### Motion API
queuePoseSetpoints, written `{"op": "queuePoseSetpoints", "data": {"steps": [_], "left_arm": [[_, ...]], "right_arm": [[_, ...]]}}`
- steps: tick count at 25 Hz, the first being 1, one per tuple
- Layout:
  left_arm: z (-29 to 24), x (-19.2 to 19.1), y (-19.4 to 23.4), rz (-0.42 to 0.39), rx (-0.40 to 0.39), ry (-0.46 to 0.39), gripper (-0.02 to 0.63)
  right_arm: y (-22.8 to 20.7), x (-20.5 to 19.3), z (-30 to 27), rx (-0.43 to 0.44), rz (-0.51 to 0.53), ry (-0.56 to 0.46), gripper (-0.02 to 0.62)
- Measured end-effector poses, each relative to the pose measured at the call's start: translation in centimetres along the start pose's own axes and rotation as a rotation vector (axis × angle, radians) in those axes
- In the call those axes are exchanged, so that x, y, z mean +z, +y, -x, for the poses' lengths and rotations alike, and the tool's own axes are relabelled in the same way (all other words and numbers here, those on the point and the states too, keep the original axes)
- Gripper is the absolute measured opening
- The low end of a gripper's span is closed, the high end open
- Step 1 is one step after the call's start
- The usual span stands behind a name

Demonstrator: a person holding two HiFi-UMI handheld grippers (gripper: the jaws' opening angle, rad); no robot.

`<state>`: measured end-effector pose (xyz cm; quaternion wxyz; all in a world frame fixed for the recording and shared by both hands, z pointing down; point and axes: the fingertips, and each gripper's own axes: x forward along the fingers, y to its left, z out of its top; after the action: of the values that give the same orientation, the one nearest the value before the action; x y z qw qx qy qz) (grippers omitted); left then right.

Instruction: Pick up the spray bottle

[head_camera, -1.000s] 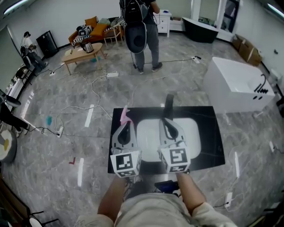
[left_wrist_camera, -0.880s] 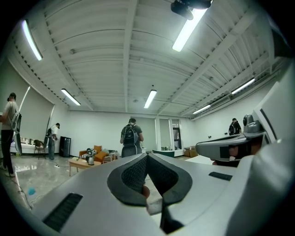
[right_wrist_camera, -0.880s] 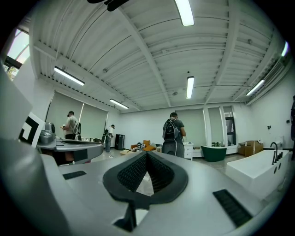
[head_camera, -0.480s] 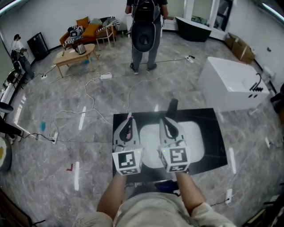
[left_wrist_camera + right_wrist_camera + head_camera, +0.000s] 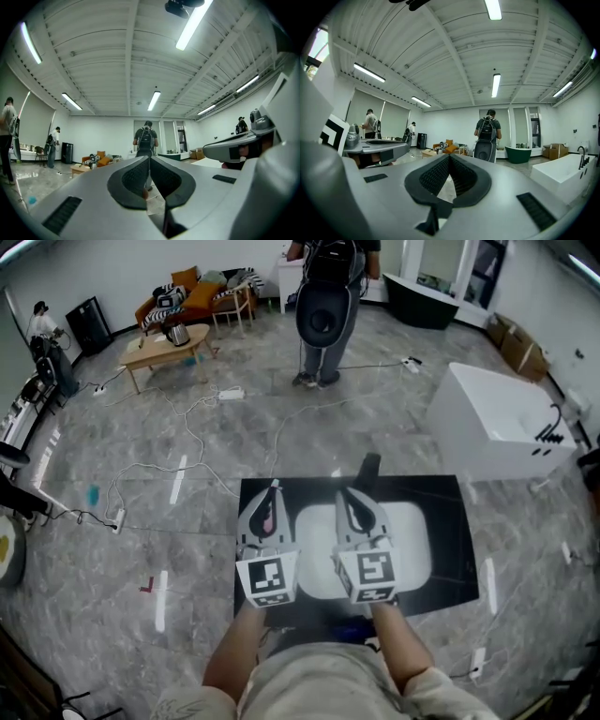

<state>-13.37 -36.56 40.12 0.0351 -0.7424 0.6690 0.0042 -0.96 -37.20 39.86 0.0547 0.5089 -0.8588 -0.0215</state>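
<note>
In the head view a pink spray bottle stands on the black counter, left of the white sink. Only a small pink part shows, because my left gripper hangs over it. That gripper is shut with nothing between its jaws, and its tips meet in the left gripper view. My right gripper hovers over the sink basin, also shut and empty, with its tips together in the right gripper view. Both point level toward the far side of the room.
A black faucet rises at the sink's back edge. A person with a backpack stands farther off. A white bathtub is at the right, cables lie on the floor, and a wooden table stands at the far left.
Both grippers have slid forward over the counter, and the left one now covers most of the pink bottle. The person with the backpack has moved away to the right.
</note>
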Motion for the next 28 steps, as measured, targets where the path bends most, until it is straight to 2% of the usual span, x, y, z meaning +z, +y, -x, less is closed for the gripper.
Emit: {"op": "queuePoseSetpoints", "data": {"steps": [13,22,28], "left_arm": [[0.6,-4.8,1.0,-0.025,0.065,0.069,0.090],[0.5,-9.6,1.7,0.012,0.103,0.159,0.170],[0.0,-12.4,2.0,0.023,0.118,0.215,0.207]], "right_arm": [[0.2,-1.2,-1.3,0.023,-0.012,0.018,0.005],[0.4,-1.9,-1.9,0.041,-0.012,0.035,0.004],[-0.1,-2.6,-2.3,0.021,-0.007,0.065,0.005]]}}
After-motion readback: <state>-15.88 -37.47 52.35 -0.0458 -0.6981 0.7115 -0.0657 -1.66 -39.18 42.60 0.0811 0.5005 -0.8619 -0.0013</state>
